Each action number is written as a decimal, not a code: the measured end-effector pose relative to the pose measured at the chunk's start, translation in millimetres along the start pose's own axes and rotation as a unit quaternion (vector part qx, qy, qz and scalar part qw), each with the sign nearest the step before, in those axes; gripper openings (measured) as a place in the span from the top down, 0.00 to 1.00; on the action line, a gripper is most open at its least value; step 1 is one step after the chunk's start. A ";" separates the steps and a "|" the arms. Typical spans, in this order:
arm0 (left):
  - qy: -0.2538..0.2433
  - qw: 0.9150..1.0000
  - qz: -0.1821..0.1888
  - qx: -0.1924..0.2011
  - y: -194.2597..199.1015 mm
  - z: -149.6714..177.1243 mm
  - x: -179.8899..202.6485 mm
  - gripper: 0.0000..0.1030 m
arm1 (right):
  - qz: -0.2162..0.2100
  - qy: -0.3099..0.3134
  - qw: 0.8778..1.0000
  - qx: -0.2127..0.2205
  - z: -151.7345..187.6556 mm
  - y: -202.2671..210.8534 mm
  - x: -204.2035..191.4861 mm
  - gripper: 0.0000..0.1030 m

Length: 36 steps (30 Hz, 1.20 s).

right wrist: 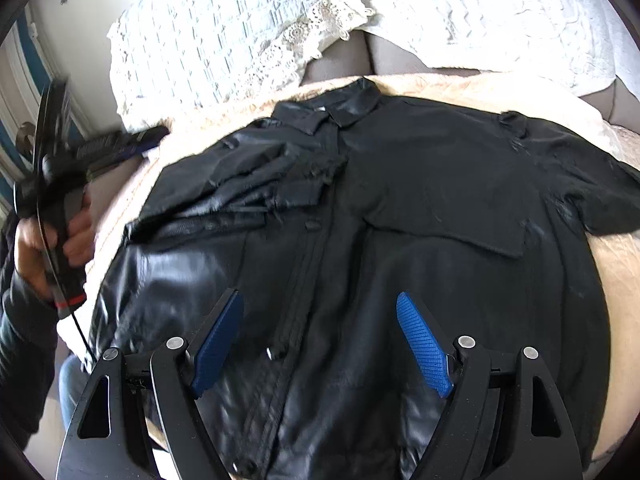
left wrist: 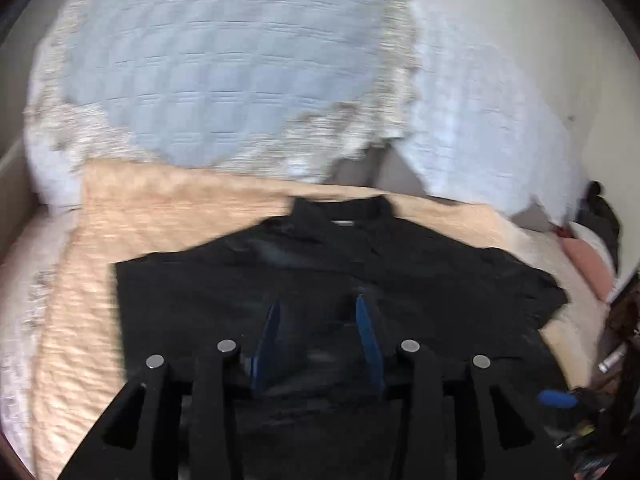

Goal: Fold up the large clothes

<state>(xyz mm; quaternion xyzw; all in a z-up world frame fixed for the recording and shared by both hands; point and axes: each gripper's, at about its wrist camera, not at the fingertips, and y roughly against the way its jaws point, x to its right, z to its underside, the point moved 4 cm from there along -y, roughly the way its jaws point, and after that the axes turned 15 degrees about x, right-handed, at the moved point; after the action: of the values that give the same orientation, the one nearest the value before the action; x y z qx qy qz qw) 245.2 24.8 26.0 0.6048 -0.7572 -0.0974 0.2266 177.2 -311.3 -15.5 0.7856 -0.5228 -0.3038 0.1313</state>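
Left wrist view
Shirt: a black button-up shirt (left wrist: 340, 280) lies flat on the bed, collar toward the pillows, filling the lower middle of the frame; I take it to be spread out so the folds can be laid square.
Left tongs: the left tongs (left wrist: 318, 340) hang above the shirt's lower front, blue pads parted with nothing between them. No cloth is pinched.
Bedspread: a peach quilted bedspread (left wrist: 100, 280) shows on the left and right of the shirt and carries it.
Pillows: a blue-grey lace-edged pillow (left wrist: 224, 68) and a white one (left wrist: 480, 120) fill the top of the frame, clear of the work.
Sharpness: this view is smeared, so fine creases cannot be read.

Right wrist view
Shirt again: the shirt (right wrist: 440, 184) fills the centre; the sleeve at left of frame (right wrist: 256, 192) lies bunched inward across the chest, which looks like a first fold made, while the sleeve at upper right (right wrist: 592, 200) lies spread out.
Right tongs: the right tongs (right wrist: 320, 344) stand wide apart over the button placket near the hem, holding nothing.
Left tool: at the left edge a hand (right wrist: 52, 236) grips the other tool's handle, its tongs beside the shirt's shoulder at upper left; from here I cannot tell how they stand.
Containers: none seen in either view.
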 end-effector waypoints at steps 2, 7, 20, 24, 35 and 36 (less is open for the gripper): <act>0.011 0.998 -0.052 -0.024 -6.8 13.6 -43.8 0.60 | -0.016 -0.009 1.000 0.002 -6.6 -12.9 -2.6 0.23; 0.015 0.983 -0.150 -0.105 -21.1 69.0 -116.1 0.59 | -0.030 -0.031 0.999 -0.015 -26.1 -63.3 -4.1 0.25; 0.022 0.980 -0.181 -0.084 -16.7 81.6 -137.6 0.60 | -0.012 -0.001 0.996 -0.094 -32.4 -188.1 -5.5 0.57; 0.008 0.978 -0.191 -0.077 -0.2 73.5 -133.0 0.60 | -0.007 0.016 0.997 -0.075 -39.7 -167.5 -7.9 0.57; -0.017 0.982 -0.155 -0.103 -25.2 81.0 -95.7 0.59 | -0.019 0.007 0.996 -0.088 -27.1 -174.2 -5.2 0.57; -0.008 0.982 -0.156 -0.107 -27.9 85.8 -101.7 0.59 | -0.015 0.006 0.996 -0.089 -29.6 -168.4 -5.4 0.57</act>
<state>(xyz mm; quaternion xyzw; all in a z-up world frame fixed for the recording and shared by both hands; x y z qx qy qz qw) 246.8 104.7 -84.1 0.6874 -0.6402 -0.2167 0.2658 318.9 -239.2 -78.8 0.7803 -0.4810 -0.3466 0.1990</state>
